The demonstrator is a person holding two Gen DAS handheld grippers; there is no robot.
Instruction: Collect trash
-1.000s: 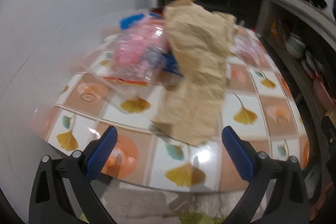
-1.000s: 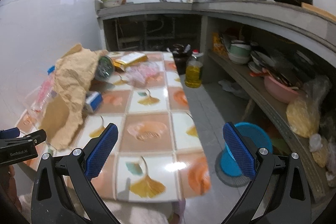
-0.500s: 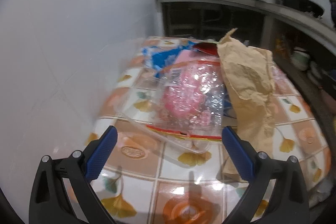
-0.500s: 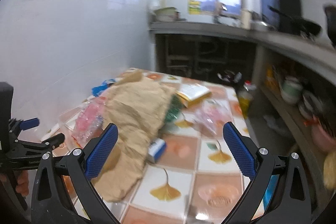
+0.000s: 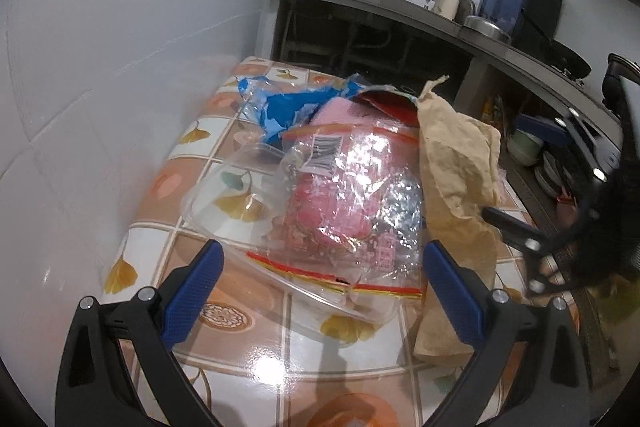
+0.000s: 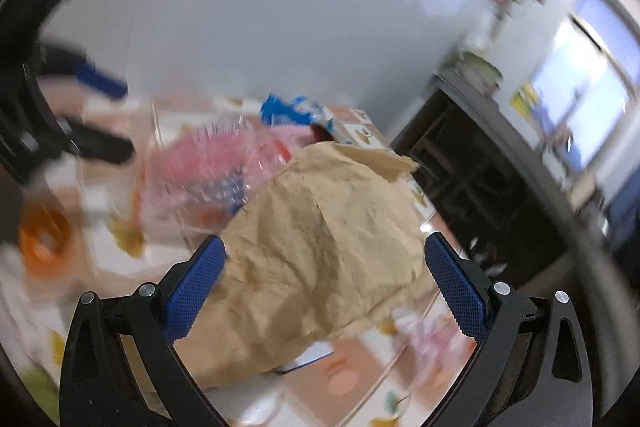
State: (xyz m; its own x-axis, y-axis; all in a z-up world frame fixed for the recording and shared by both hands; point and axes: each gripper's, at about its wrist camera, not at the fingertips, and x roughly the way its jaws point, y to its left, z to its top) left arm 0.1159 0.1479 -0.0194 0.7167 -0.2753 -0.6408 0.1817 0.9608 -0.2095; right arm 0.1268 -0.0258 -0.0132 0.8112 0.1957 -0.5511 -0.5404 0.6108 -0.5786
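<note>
A crumpled brown paper bag (image 5: 456,179) lies on the tiled table (image 5: 224,307), also in the right wrist view (image 6: 320,247). Beside it lies a clear plastic bag with pink contents (image 5: 340,203) and torn blue plastic wrap (image 5: 288,107); both show blurred in the right wrist view (image 6: 208,167) (image 6: 288,109). My left gripper (image 5: 320,295) is open and empty, just short of the clear bag. My right gripper (image 6: 324,279) is open and empty, with the brown bag between its fingers' line of sight. The right gripper also shows at the right of the left wrist view (image 5: 560,239).
A white tiled wall (image 5: 100,67) borders the table's left side. A dark counter (image 5: 400,11) with bowls, a jug and a dark appliance runs along the back and right. Shelves with dishes (image 5: 532,147) stand at right.
My left gripper has moved closer to the clear bag. My right gripper has swung left and nearer to the brown paper bag; its view is blurred by motion.
</note>
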